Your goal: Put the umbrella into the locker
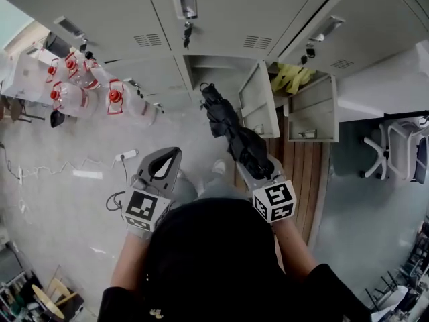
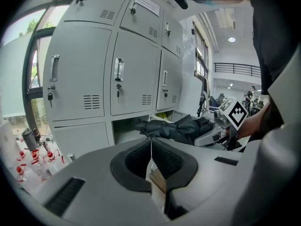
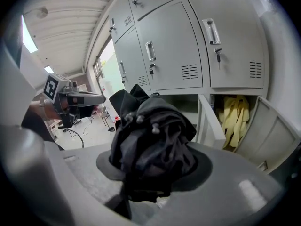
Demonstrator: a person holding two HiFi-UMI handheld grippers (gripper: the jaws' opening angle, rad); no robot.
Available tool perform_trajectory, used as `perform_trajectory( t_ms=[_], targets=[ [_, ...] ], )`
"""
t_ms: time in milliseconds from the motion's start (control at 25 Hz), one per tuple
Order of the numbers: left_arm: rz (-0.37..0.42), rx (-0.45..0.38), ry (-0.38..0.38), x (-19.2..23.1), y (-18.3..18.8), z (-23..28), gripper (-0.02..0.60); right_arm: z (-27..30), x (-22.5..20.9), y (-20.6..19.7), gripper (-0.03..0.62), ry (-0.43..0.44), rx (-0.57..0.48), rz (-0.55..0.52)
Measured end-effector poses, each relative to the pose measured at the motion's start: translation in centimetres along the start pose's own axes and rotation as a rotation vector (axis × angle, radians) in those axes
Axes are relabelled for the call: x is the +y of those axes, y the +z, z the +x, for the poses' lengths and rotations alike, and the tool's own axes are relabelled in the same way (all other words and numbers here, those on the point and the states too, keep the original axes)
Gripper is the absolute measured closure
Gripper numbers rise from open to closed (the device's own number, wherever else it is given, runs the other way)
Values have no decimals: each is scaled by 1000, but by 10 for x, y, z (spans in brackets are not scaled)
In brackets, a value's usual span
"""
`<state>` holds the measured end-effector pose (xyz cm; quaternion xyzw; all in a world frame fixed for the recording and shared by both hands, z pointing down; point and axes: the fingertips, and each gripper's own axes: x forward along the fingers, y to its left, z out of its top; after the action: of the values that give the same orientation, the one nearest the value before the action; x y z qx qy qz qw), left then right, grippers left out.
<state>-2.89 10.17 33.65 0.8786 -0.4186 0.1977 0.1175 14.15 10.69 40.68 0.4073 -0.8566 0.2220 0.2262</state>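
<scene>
A folded black umbrella (image 1: pixel 231 129) is clamped in my right gripper (image 1: pixel 258 172), which is shut on its thick end. Its far tip points at the open bottom-row locker (image 1: pixel 224 69), just in front of the opening, beside the swung-out door (image 1: pixel 258 102). In the right gripper view the bunched umbrella (image 3: pixel 150 135) fills the jaws, with the open locker (image 3: pixel 186 105) behind it. My left gripper (image 1: pixel 173 154) hangs over the floor left of the umbrella, shut, nothing in it. From the left gripper view the umbrella (image 2: pixel 181 128) reaches toward the locker (image 2: pixel 127 128).
The neighbouring locker stands open with yellow cloth (image 1: pixel 291 78) inside, its door (image 1: pixel 312 109) swung out. Keys hang from the upper locker locks (image 1: pixel 187 29). Several red-capped water jugs (image 1: pixel 80 92) and a power strip (image 1: pixel 126 155) lie at left. An office chair (image 1: pixel 395 153) stands at right.
</scene>
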Motion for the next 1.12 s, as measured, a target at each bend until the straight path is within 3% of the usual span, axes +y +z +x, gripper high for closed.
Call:
perform_trajectory(
  t_ms=[200,720,1120],
  targets=[
    [11,23,-26,7,1,18,571,15,-10,-18,383,-18,48,28],
    [49,114,-183,51,-13,50,571,88,-25,-44,382,-150,134,169],
    [76,206,-277,90,-50,60,571,169,-35,-76,382,-225,159,259]
  ],
)
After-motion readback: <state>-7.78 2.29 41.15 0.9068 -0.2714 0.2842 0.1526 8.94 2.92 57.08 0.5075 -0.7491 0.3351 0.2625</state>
